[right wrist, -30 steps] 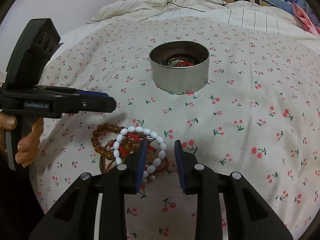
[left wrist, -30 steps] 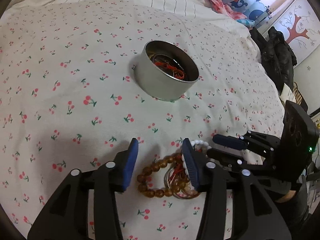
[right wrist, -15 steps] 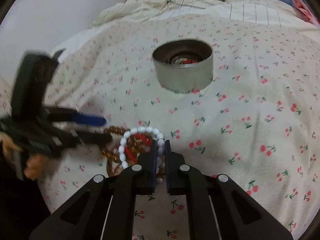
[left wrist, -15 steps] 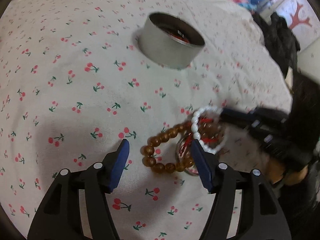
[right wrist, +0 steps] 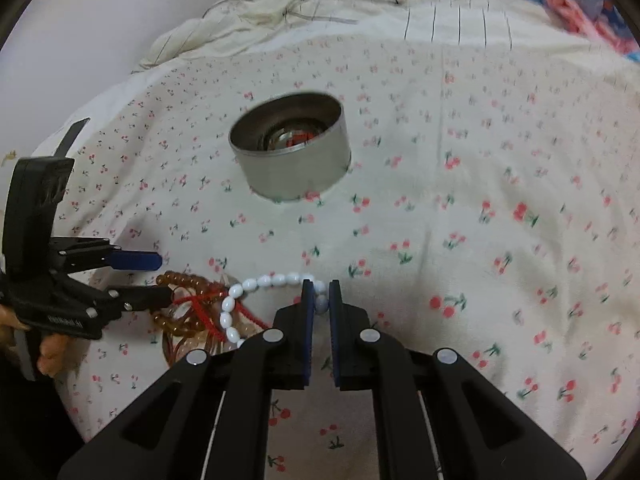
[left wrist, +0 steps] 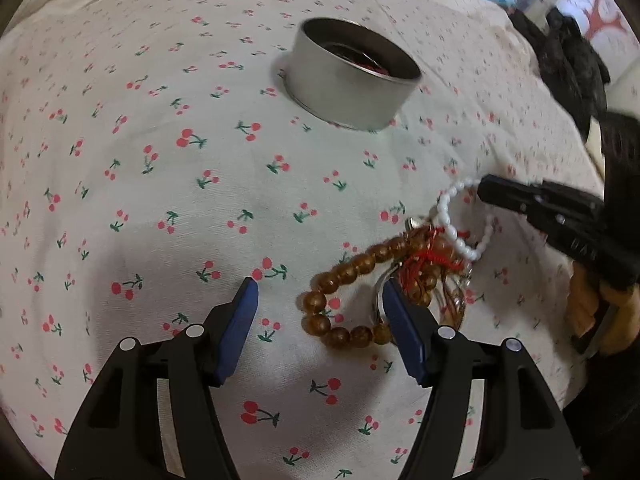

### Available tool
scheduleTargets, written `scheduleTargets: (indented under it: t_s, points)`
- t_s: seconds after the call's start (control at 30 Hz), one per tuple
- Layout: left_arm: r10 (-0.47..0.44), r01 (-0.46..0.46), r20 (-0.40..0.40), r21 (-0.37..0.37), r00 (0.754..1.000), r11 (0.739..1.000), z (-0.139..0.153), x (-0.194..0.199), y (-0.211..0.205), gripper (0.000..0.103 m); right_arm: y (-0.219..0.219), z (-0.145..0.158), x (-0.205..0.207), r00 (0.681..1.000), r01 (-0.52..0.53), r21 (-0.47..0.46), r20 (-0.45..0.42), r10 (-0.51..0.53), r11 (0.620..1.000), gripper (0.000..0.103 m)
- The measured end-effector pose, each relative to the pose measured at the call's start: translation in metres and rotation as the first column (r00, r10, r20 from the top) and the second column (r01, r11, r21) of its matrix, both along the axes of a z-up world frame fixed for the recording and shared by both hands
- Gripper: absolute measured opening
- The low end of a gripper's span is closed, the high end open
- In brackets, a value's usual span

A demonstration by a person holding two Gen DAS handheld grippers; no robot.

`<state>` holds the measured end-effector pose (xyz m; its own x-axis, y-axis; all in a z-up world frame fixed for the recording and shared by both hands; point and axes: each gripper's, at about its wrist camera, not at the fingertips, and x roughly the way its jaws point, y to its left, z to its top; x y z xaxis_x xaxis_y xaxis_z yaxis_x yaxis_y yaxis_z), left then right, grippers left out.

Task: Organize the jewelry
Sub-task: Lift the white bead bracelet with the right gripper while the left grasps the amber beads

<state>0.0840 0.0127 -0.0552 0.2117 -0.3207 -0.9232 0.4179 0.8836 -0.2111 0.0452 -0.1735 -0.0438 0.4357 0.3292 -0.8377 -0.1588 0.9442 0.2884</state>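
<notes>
R wrist view is showing the right claw clenching a bead of the white bead bracelet; L view only shows that strand lifting off the bed w/ red cord trailing. Left claw is sitting released, straddling the amber bead bracelet. Round tin, well apart, is holding a metal ring & sth red.
</notes>
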Motion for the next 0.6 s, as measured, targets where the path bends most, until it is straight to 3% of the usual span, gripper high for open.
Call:
scheduleTargets:
  t_s: [0.03,0.07,0.13,0.2,0.27,0.3,0.47,0.5,0.6]
  points:
    - [-0.012,0.012,0.008,0.016,1.0,1.0,-0.001,-0.002,-0.003,0.061,0.001,-0.002,0.0,1.0,-0.006,0.002,-0.006,0.006,1.0,0.042]
    - [-0.016,0.015,0.012,0.025,1.0,1.0,-0.001,-0.002,-0.005,0.061,0.004,-0.003,0.0,1.0,-0.012,-0.008,-0.007,0.012,1.0,0.047]
    - [-0.026,0.025,0.018,0.036,1.0,0.999,-0.001,-0.003,-0.006,0.056,0.009,-0.005,-0.001,1.0,-0.029,-0.052,-0.008,0.029,0.998,0.047]
    - [-0.029,0.029,0.004,0.011,1.0,1.0,0.0,-0.002,-0.004,0.032,0.012,-0.008,-0.002,0.999,-0.032,-0.088,-0.011,0.031,0.996,0.04]
    - [-0.028,0.028,-0.003,-0.004,1.0,1.0,0.001,0.0,-0.002,0.02,0.009,-0.008,-0.001,1.0,-0.027,-0.099,-0.013,0.026,0.995,0.014]
    - [-0.028,0.027,-0.001,-0.006,1.0,1.0,0.001,0.001,-0.002,0.015,0.007,-0.008,-0.001,1.0,-0.025,-0.096,-0.011,0.024,0.995,0.011]
    - [0.01,-0.01,0.019,-0.043,1.0,0.999,0.01,0.006,0.011,0.011,0.001,-0.001,-0.003,1.0,0.004,-0.086,0.023,-0.002,0.996,0.008]
    - [0.024,-0.023,0.026,-0.057,0.999,0.998,0.013,0.007,0.014,0.006,-0.001,0.0,-0.003,1.0,0.013,-0.083,0.026,-0.011,0.996,0.008]
    - [0.084,-0.08,0.028,-0.12,0.996,0.99,0.021,0.016,0.029,0.006,-0.006,-0.005,-0.001,1.0,0.024,-0.075,-0.001,-0.024,0.997,0.008]
